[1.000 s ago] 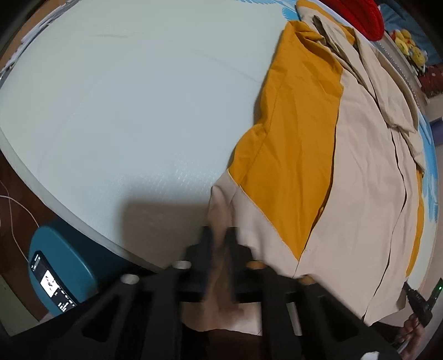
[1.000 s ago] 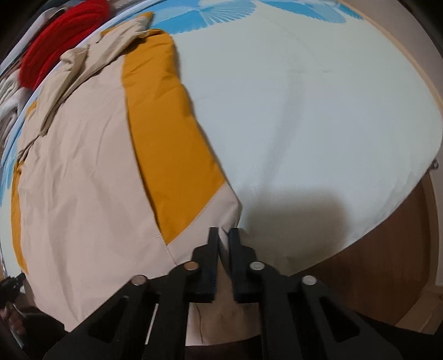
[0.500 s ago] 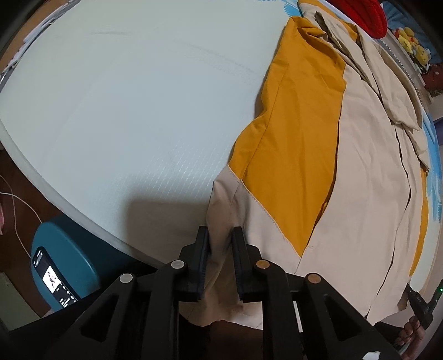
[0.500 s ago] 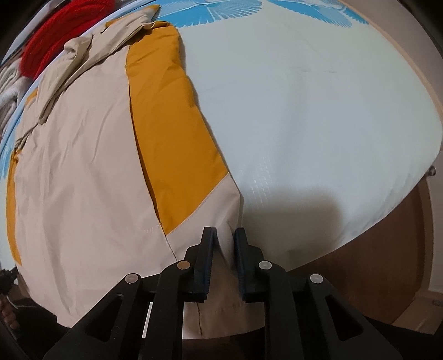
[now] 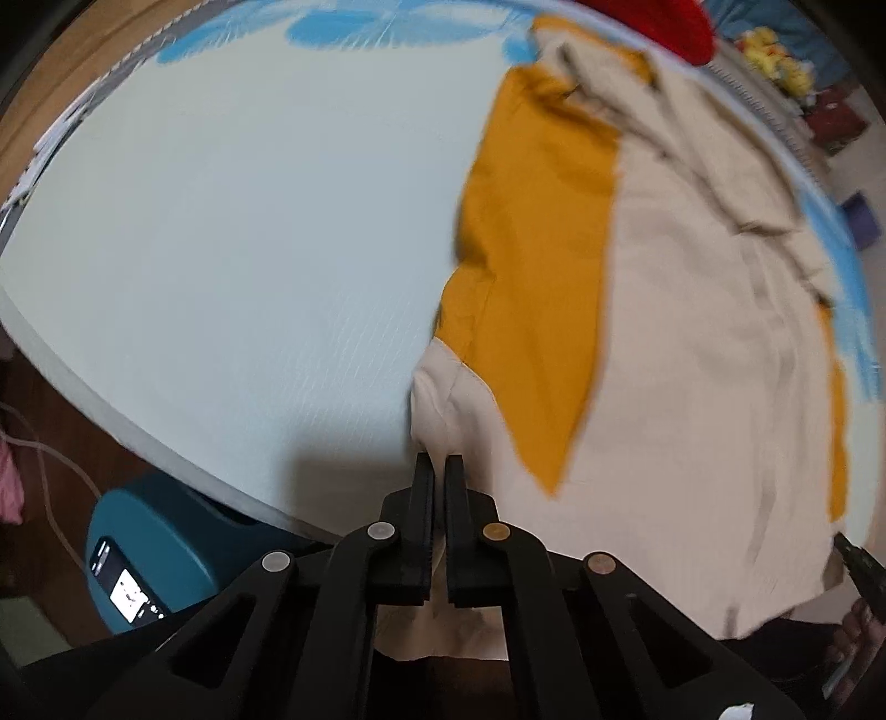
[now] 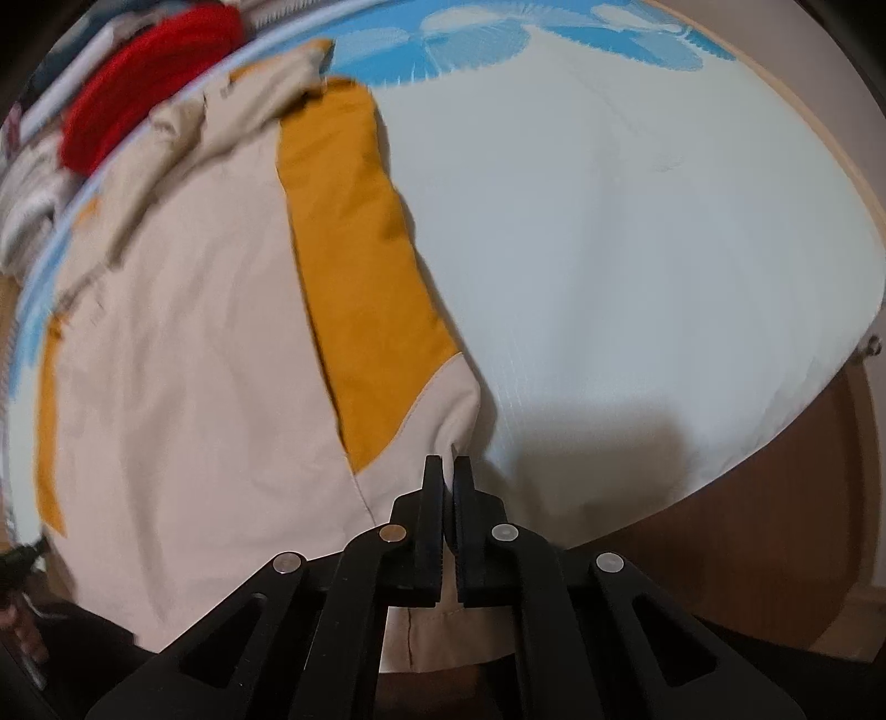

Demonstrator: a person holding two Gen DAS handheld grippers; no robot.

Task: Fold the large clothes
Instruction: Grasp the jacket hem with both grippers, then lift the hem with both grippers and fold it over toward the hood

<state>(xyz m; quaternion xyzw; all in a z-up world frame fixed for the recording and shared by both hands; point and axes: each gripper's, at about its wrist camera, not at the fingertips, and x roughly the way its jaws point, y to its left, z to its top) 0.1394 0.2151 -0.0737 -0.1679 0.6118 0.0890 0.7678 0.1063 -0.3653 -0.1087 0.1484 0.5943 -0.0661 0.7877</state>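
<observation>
Jacket [image 5: 692, 343] flat on bed [image 5: 232, 232], hem at near edge. Left gripper [image 5: 438, 462] pinching one hem corner, right gripper [image 6: 448, 465] pinching other. Step: bottom-up fold; next likely lift both corners evenly toward collar.

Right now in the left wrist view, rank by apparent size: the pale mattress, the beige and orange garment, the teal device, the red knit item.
1. pale mattress
2. beige and orange garment
3. teal device, nearer the camera, and red knit item, cropped: unsure

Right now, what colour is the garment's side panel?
Mustard-orange side panel on a beige garment; right wrist view shows it best.
</observation>
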